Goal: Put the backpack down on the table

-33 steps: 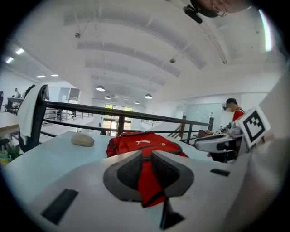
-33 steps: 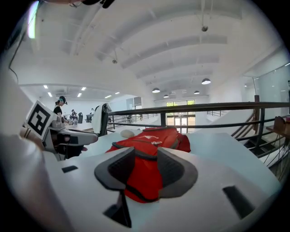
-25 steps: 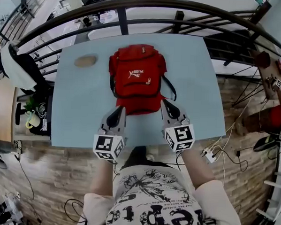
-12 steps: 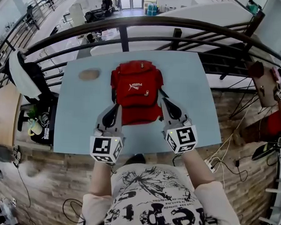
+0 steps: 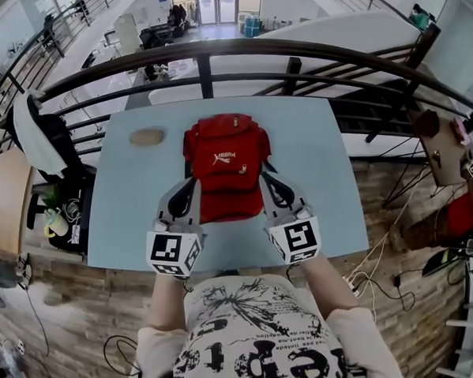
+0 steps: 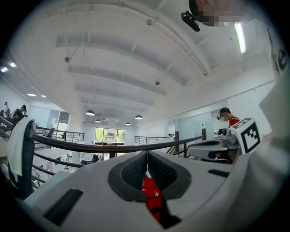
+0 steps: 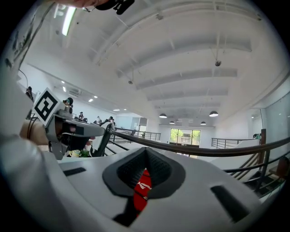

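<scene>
The red backpack [image 5: 224, 161] hangs lifted over the pale blue table [image 5: 320, 173], between my two grippers. My left gripper [image 5: 191, 185] is shut at the bag's left side and my right gripper [image 5: 267, 180] is shut at its right side, where a black strap runs. Both point level, away from me. In the left gripper view the jaws [image 6: 146, 156] are closed, with red backpack fabric [image 6: 152, 198] showing just below the pads. The right gripper view shows the same: closed jaws [image 7: 146, 155] over red fabric [image 7: 141, 190]. The exact hold on the straps is hidden.
A flat brown oval object [image 5: 147, 137] lies on the table's far left. A dark curved railing [image 5: 228, 51] runs just beyond the table's far edge. A chair with a white garment [image 5: 34, 130] stands to the left; cables and a power strip [image 5: 357, 270] lie on the floor at right.
Both grippers have risen together, and the backpack has come up off the table with them. The jaws stay closed throughout.
</scene>
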`<state>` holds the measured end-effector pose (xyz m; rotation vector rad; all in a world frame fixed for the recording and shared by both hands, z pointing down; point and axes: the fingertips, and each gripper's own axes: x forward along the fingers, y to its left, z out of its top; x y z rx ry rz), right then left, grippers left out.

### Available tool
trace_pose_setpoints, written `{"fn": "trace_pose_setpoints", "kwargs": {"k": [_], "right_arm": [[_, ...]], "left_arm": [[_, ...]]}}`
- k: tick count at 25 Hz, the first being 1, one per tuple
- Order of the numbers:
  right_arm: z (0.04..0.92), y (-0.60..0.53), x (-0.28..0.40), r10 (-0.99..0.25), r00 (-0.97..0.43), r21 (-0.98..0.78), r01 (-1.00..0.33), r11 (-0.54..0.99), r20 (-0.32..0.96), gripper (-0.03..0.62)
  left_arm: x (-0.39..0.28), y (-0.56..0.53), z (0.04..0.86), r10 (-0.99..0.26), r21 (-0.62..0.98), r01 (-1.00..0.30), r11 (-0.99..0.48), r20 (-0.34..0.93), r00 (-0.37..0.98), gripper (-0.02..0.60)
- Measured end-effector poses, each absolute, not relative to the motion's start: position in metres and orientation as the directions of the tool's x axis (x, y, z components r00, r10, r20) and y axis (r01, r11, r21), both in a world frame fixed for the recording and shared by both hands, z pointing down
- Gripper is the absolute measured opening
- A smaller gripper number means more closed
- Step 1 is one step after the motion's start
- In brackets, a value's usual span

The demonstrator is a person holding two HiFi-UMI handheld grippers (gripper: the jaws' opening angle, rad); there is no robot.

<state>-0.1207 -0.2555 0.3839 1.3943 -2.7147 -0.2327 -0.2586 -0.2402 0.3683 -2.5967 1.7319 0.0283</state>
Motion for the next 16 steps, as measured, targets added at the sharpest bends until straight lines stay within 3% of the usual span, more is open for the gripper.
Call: {"fn": "trace_pose_setpoints", "kwargs": {"k": [16], "right_arm": [[0.393,-0.29,-0.132,-0.814,-0.58,0.14,-0.804,0.578,0.032,-0.009]], "left_arm": [[-0.264,-0.272,0.375,-0.907,0.007,-0.907,-0.422,-0.011,0.422,0.012]]}}
